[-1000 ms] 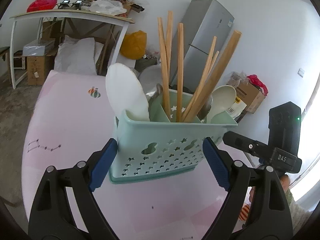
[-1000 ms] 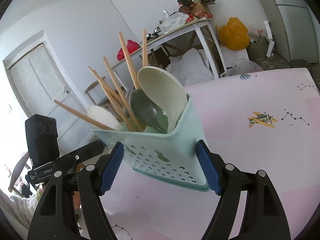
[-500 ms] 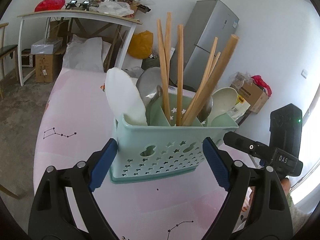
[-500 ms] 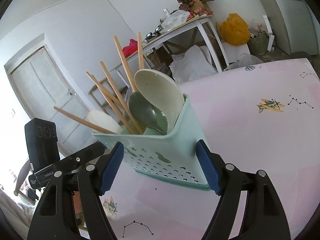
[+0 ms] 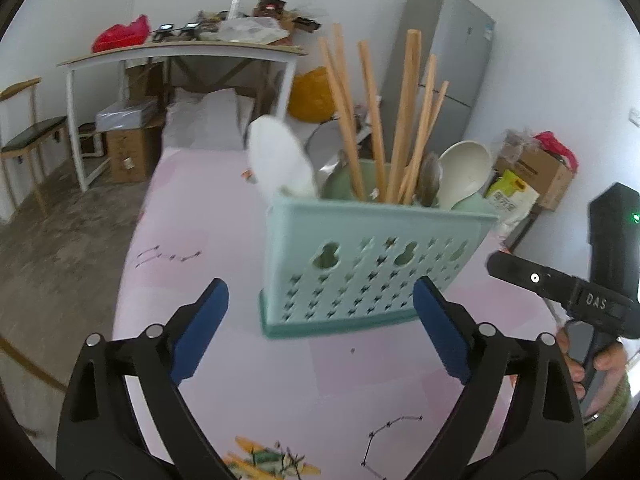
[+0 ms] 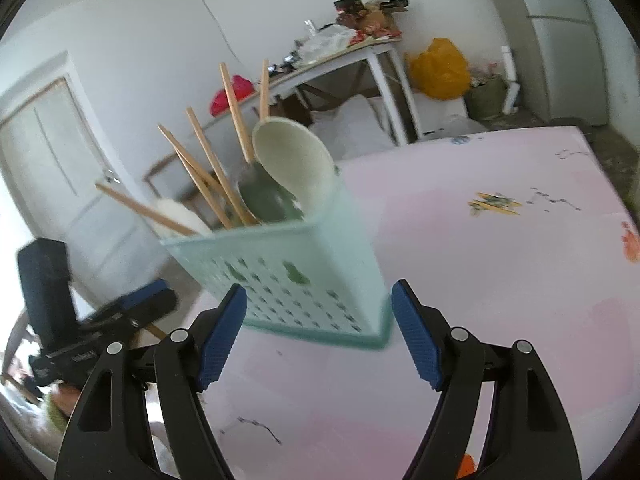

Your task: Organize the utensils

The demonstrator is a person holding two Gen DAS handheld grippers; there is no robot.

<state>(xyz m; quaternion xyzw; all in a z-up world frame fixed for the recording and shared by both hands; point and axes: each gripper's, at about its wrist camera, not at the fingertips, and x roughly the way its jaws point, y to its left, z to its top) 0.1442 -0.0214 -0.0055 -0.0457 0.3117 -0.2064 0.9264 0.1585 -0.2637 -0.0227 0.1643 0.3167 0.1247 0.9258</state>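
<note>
Left wrist view first: the left hand-held gripper (image 5: 320,328) has its blue-padded jaws apart and opening wider, with the mint-green perforated plastic utensil caddy (image 5: 372,264) standing ahead of them, none of it between the pads. The caddy rests upright on the pale pink patterned tabletop (image 5: 192,220). It holds a bundle of long wooden chopsticks (image 5: 376,120) leaning at different angles, a white flat rice paddle (image 5: 280,160) at its left end and a cream ladle-shaped spoon (image 5: 464,168) at its right. At the right edge, the other black device is visible, gripped by a person's hand (image 5: 600,364).

Right wrist view, noticeably blurred: the right hand-held gripper (image 6: 320,332) also stands with its jaws apart, its pads just short of the caddy's (image 6: 296,268) base and corner, pressing on nothing as far as the blur allows. Here the chopsticks (image 6: 208,176) splay toward the left, and a cream spoon bowl (image 6: 296,164) and a dark green spoon (image 6: 264,200) rise above the rim.

As a judgement, the utensils look already sorted. The main risk is tipping: the caddy is tall, narrow and top-heavy with long sticks, so a pad catching its corner could knock it over and spill everything. It also stands fairly near the tabletop's edge in the right view, so a shove that way could send it off.
</note>
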